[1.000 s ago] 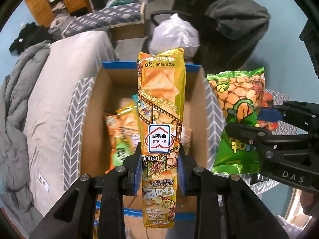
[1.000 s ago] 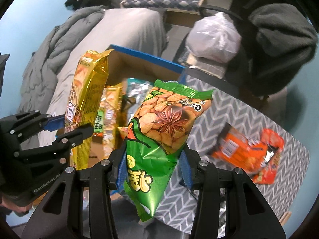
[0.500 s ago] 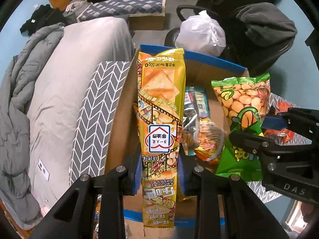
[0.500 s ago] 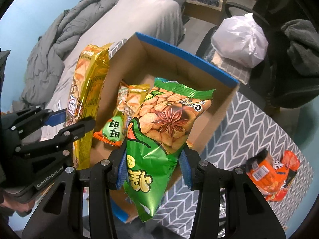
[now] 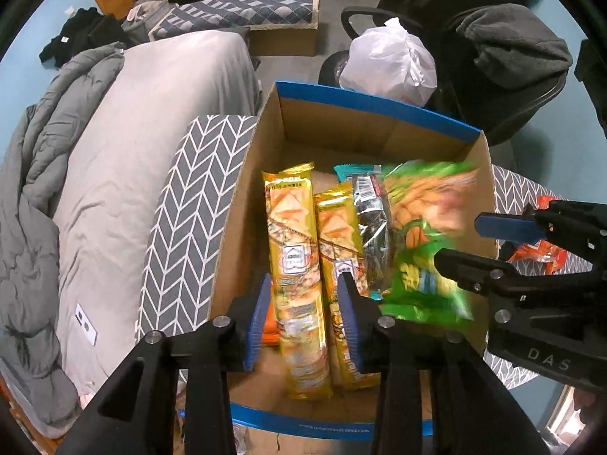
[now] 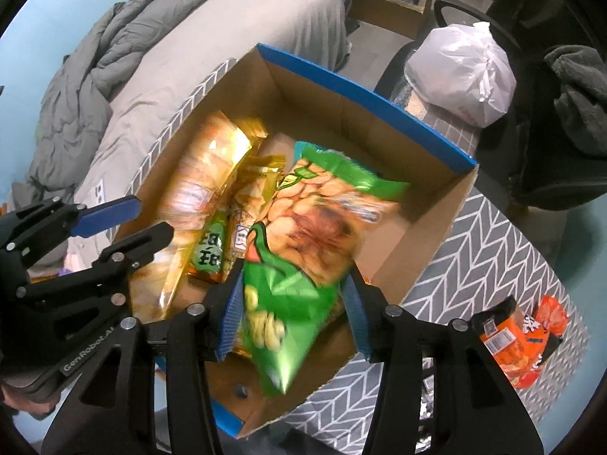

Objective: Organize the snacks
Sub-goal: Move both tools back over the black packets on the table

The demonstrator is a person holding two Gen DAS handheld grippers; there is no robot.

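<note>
You are working in a lived-in bedroom at home. A bed [image 5: 151, 121] with a grey sheet and rumpled grey duvet [image 5: 34, 174] lies beside you, clothes [image 5: 83, 34] are piled behind it, and a tied white plastic bag [image 5: 387, 64] sits on an office chair [image 5: 504, 76].

White raised letters "DAS" showing on black body of right gripper [image 5: 504, 250], seen from left wrist view. White "GenRobot.AI" running along black body of left gripper [image 6: 132, 220], seen from right wrist view. Small white print sitting upside down on blue front rim of cardboard box [image 5: 330, 429], too small to read. Chinese characters on snack packs blurring, not legible.
</note>
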